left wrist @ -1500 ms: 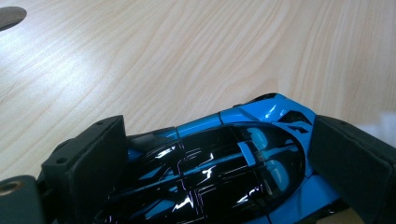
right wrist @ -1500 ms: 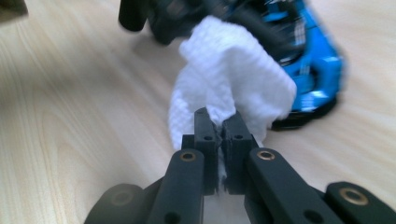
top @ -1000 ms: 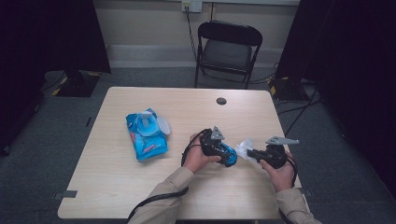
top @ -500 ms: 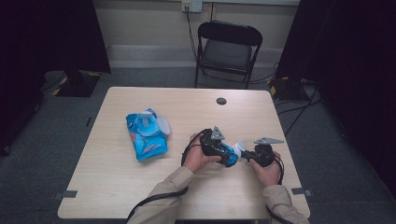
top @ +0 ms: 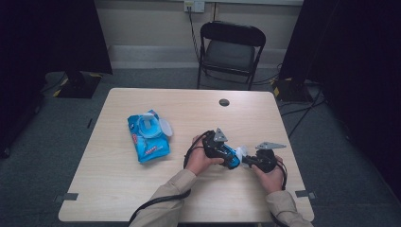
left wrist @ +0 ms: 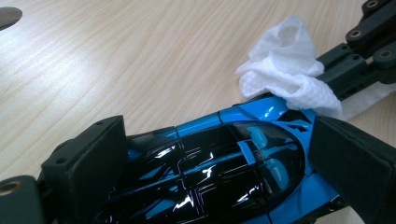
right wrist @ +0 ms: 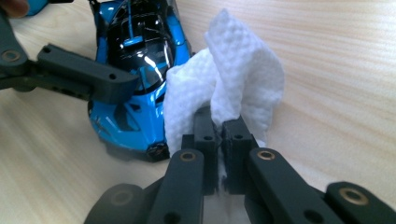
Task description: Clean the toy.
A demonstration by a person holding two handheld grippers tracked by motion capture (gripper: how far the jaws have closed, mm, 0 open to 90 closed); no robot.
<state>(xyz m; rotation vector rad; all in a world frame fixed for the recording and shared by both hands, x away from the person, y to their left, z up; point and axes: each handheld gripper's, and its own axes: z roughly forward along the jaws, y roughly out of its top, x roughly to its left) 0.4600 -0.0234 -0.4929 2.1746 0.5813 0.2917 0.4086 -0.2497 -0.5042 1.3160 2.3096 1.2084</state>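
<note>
A glossy blue and black toy car sits on the table, clamped across its body by my left gripper. My right gripper is shut on a crumpled white wipe. The wipe presses against one end of the car, at its blue bodywork. In the high view the two grippers face each other at the table's front right, the car between them.
A blue pack of wipes with its lid flipped up lies at the table's left middle. A round dark grommet sits near the far edge. A black folding chair stands beyond the table.
My right gripper has come down and leftward with the wipe, closing the gap to the car. The left gripper and the car have stayed in place.
</note>
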